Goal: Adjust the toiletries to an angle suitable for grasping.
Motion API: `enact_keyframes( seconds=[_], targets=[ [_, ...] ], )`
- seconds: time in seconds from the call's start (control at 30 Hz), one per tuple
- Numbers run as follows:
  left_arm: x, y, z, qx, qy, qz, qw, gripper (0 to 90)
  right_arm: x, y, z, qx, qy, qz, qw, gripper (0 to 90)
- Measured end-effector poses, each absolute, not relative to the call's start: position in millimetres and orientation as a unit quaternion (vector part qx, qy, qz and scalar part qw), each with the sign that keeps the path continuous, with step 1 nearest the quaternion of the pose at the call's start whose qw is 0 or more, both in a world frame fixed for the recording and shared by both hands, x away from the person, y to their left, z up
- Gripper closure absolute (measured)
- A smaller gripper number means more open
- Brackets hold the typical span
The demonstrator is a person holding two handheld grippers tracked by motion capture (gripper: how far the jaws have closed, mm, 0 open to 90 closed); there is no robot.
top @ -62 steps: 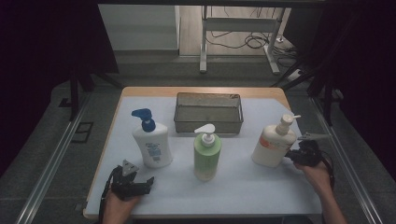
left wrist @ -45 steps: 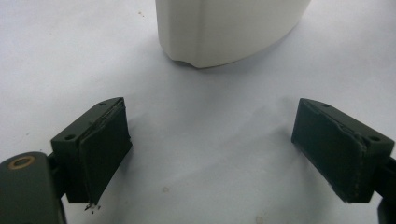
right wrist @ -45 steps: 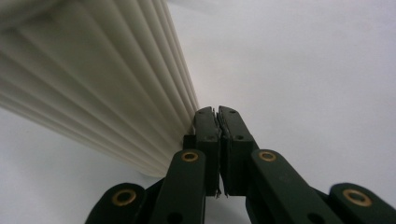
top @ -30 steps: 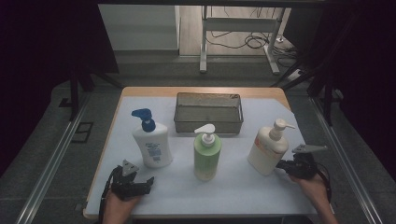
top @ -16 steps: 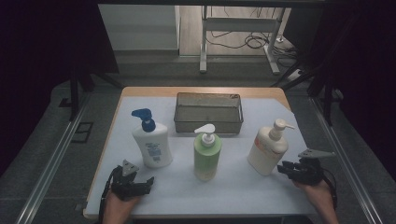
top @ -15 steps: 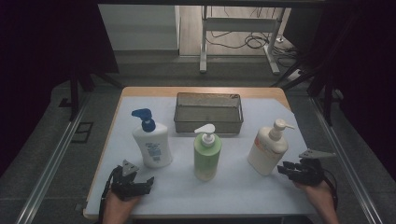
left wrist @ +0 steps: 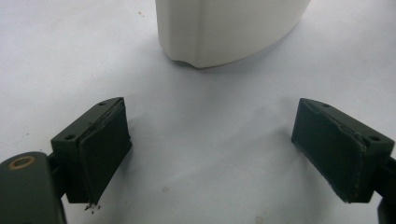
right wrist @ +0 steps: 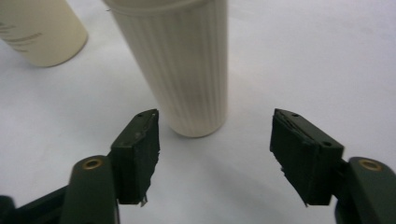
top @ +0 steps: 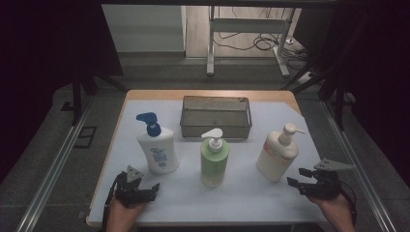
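Now the right claw (top: 300,177) has just been spreading, nothing between its jaws, having apparently released the cream pump bottle (top: 277,152), upright at its eleven o'clock. Left claw (top: 147,189) rests agape on the bench (top: 241,203), below the blue-capped lotion bottle (top: 157,151).

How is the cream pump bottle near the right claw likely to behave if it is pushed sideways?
The cream pump bottle stands tall on a narrow base, so it probably tips rather than slides. Its ribbed wall may aid grip. The table looks smooth, so low pushes might slide it.
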State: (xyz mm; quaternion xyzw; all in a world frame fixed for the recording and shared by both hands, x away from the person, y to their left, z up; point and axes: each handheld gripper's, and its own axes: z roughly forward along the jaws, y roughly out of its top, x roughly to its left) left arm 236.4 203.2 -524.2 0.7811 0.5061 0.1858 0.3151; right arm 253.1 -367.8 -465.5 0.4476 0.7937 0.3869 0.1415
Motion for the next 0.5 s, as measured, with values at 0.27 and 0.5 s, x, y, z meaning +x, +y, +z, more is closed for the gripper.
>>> enact_keyframes(
  seconds=[0.27,0.5],
  targets=[
    [236.4,203.3,-524.2,0.781,0.506,0.186,0.315,11.0,249.5,-353.9,-452.7,0.429,0.802,0.390,0.143,24.4],
    [236.4,203.3,-524.2,0.781,0.506,0.185,0.315,11.0,251.8,-345.2,-442.5,0.417,0.808,0.387,0.156,24.3]
  ],
)
